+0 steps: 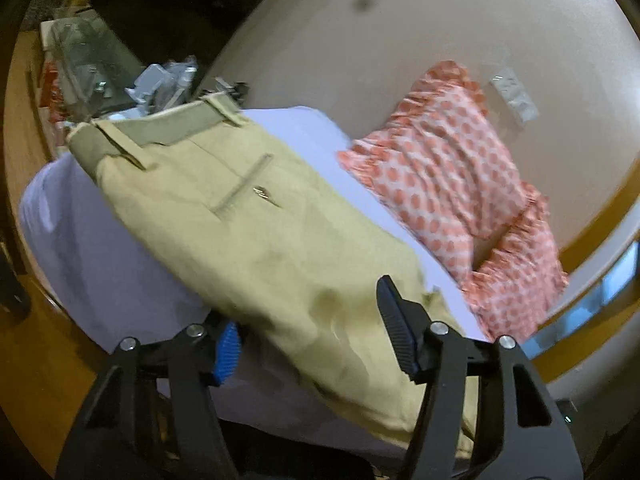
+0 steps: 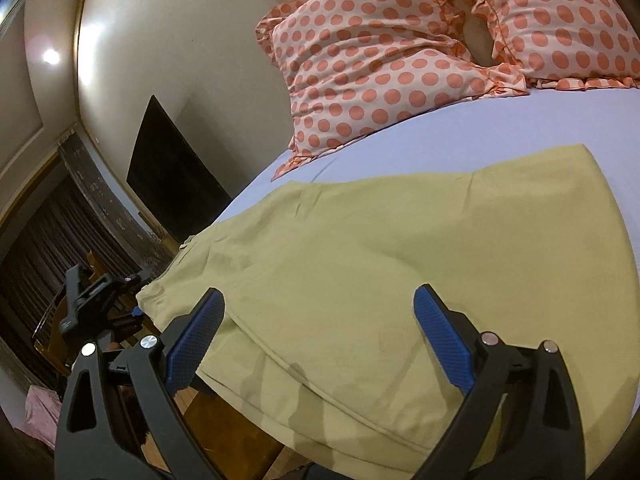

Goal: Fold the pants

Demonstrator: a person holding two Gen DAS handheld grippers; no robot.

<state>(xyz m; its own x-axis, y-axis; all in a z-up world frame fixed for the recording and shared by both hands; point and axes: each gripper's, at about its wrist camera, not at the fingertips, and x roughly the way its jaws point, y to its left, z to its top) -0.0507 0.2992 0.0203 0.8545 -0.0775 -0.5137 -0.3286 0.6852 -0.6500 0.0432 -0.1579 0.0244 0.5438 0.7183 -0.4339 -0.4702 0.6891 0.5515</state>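
While one pair of khaki pants lies on the lavender bed sheet beside two polka-dot pillows, both the left gripper and right gripper hover with jaws wide, empty.

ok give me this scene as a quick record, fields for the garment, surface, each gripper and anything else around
garment: khaki pants, lying on the bed, waistband with belt loops at the far end in the left wrist view
surface: bed with lilac sheet
left gripper: open, fingers either side of the pants, not closed on the cloth
right gripper: open, over the pants near the bed edge
other: two polka-dot pillows against the wall; wall socket
fold state: cannot tell how far along
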